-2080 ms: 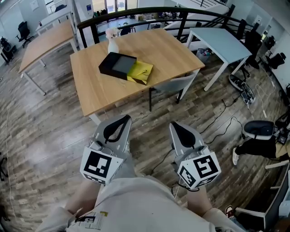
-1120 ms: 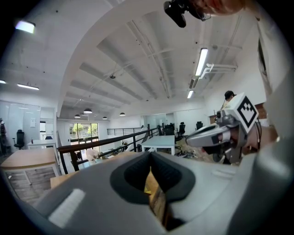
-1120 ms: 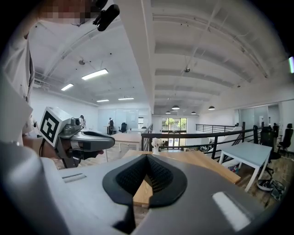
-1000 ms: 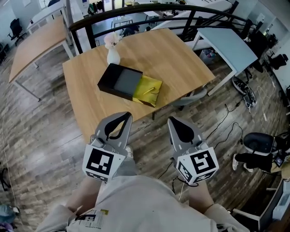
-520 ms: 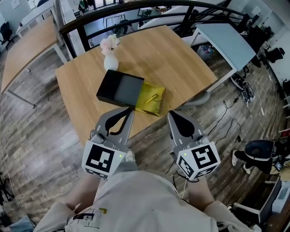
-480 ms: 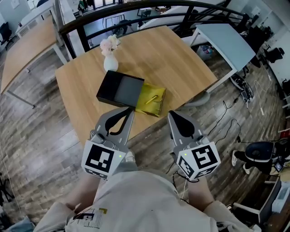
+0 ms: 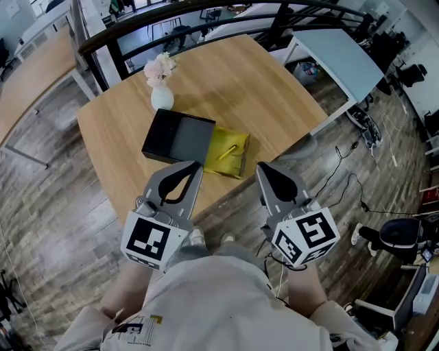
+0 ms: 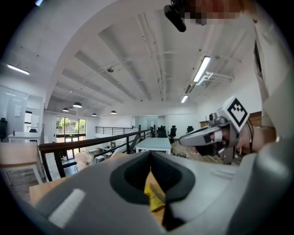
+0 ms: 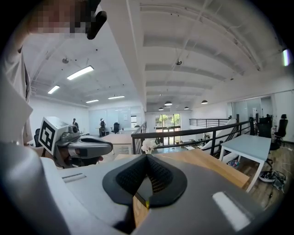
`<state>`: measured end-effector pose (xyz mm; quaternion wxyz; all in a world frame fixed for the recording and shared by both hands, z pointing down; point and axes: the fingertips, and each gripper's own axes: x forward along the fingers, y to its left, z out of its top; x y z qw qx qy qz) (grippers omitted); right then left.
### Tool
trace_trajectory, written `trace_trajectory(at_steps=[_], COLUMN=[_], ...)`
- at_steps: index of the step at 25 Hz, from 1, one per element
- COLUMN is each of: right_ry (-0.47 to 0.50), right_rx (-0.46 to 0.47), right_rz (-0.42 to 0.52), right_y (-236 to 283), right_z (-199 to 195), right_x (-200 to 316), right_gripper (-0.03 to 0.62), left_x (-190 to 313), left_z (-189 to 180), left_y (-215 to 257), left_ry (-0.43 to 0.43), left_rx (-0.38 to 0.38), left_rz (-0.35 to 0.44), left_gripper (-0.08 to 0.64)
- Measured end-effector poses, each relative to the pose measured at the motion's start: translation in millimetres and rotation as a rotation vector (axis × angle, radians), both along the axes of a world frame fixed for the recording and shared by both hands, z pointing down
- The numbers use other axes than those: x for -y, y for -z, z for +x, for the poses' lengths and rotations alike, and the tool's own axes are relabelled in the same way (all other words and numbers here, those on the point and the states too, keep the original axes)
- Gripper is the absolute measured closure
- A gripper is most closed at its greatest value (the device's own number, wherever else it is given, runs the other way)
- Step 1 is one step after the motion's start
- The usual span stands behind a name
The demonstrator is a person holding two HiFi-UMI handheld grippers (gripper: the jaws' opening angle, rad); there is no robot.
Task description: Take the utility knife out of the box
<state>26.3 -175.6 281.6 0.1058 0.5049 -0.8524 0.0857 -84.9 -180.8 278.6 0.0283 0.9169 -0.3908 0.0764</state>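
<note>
Low in front of the person, side by side and short of the table's [image 7: 274,96] near edge: left gripper [image 7: 195,166] and right gripper [image 7: 261,168], both pointing toward it. Just beyond the left gripper's tips, close to that near edge, the black box [image 7: 178,136]. Inside its black rim, only a flat grey surface on show; utility knife not to be made out, so cannot tell whether lying within. Touching the box's right side, a crumpled yellow pouch [image 7: 227,152], between the two grippers' lines. Farther back, by the far left edge, a white vase [image 7: 162,98] of pale flowers. Beyond the table, a dark railing [image 7: 199,8]. Jaws of each gripper pressed together at the tips, gripping nothing, touching nothing.
</note>
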Motion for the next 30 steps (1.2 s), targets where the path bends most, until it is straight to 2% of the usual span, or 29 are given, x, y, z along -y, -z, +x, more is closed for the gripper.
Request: trace_trajectory(at_steps=[9, 13, 18, 20, 23, 30], right_ry=[0.060, 0.101, 0.164, 0.200, 0.273, 0.389], right_rx=[-0.019, -0.089, -0.149, -0.195, -0.271, -0.401], right_rz=[-0.011, -0.015, -0.059, -0.078, -0.128, -0.254], right_y=[-6.2, -18.2, -32.0, -42.0, -64.5, -142.3], right_z=[17.5, 23.4, 33.2, 34.8, 33.4, 27.3], right_x=[19.2, 34.4, 67.7, 82.2, 103.1, 143.8], right_gripper=[0.591, 0.591, 0.591, 0.588, 0.503, 0.471], left_x=[13.1, 18.0, 40.3, 50.6, 68.8, 106.2], left_z=[16.1, 24.1, 26.2, 26.7, 27.7, 38.1], left_y=[-9.6, -12.3, -18.4, -23.7, -35.2, -69.1], left_ry=[0.039, 0.064, 0.106, 0.122, 0.138, 0.141], left_rx=[0.055, 0.052, 0.084, 0.082, 0.089, 0.114], left_rz=[0.002, -0.025, -0.013, -0.034, -0.055, -0.072], left_gripper=[0.558, 0.558, 0.558, 0.558, 0.558, 0.558])
